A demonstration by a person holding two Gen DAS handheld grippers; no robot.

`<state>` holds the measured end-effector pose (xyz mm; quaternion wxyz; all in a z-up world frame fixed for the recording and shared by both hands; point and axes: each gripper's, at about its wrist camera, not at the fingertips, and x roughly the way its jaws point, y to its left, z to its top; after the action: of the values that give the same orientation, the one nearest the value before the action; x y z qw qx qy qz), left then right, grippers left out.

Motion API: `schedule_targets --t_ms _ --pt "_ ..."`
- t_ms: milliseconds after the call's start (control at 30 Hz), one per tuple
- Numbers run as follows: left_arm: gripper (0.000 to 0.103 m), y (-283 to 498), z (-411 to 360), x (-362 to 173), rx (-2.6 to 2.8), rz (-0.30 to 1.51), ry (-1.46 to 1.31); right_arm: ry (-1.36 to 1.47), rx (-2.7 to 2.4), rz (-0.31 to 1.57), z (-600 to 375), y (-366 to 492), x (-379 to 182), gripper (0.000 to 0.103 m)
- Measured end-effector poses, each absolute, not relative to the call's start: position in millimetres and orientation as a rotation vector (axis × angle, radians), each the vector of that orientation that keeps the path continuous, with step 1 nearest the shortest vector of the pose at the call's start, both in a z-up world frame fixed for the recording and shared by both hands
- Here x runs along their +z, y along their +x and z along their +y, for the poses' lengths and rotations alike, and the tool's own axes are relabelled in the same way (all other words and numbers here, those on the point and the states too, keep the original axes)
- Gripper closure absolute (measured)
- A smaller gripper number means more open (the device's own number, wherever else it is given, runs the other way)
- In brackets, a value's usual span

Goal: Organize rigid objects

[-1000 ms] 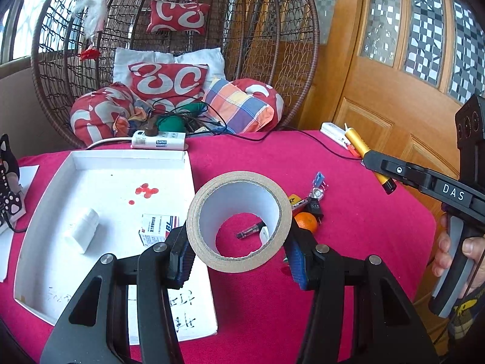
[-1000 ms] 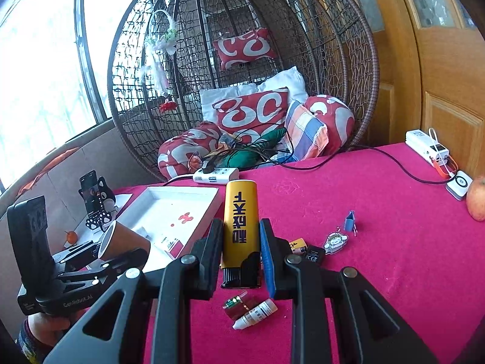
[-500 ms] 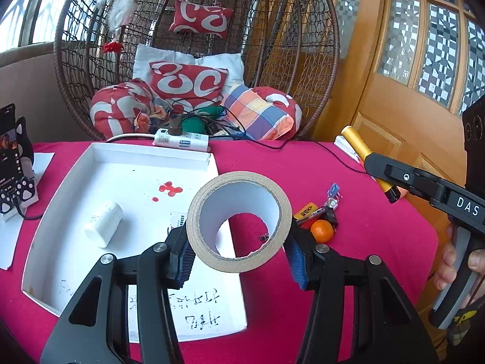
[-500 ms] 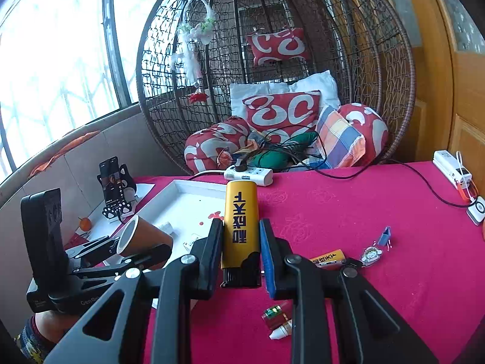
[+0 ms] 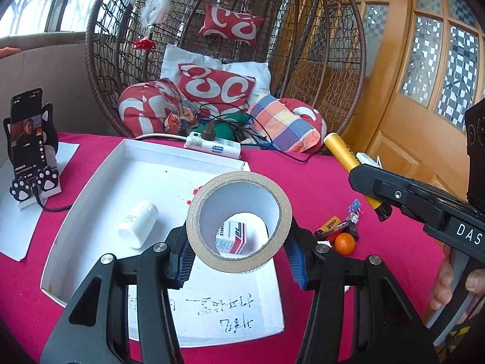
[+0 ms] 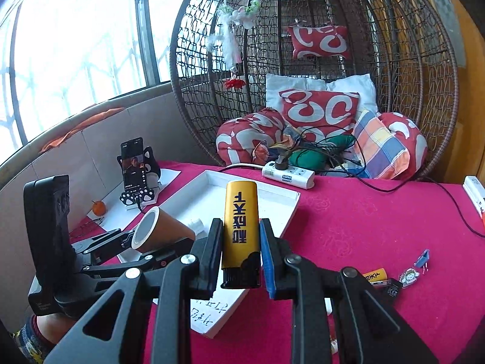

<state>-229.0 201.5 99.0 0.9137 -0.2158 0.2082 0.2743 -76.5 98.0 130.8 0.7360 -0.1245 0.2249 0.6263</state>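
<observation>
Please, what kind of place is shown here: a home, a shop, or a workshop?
Most likely a home, perhaps a sunroom or enclosed balcony. A brown wicker egg-shaped hanging chair holds red-and-white patterned cushions, a large curved window lets in daylight, and a wooden door with patterned glass panes stands nearby.

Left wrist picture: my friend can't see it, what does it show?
The left gripper holds a tape roll over a white tray containing a white bottle and small box. The right gripper grips a yellow lighter.
</observation>
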Motion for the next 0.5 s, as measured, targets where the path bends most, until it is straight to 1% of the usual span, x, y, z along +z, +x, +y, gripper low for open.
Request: schedule_targets --t_ms 167,300,500 --pt "0.052 -237.7 213.1 96.4 0.592 0.419 -0.469 -0.277 1.383 0.522 115.2 -79.9 123.7 0.08" --pt "0.052 -246.1 222.0 92.1 0.617 0.416 -0.487 -0.258 1.401 0.614 132.3 -76.1 107.3 0.08" --pt "0.052 -250.6 246.9 85.0 0.68 0.431 -0.494 -0.281 1.379 0.7 156.0 -72.0 82.0 0.08"
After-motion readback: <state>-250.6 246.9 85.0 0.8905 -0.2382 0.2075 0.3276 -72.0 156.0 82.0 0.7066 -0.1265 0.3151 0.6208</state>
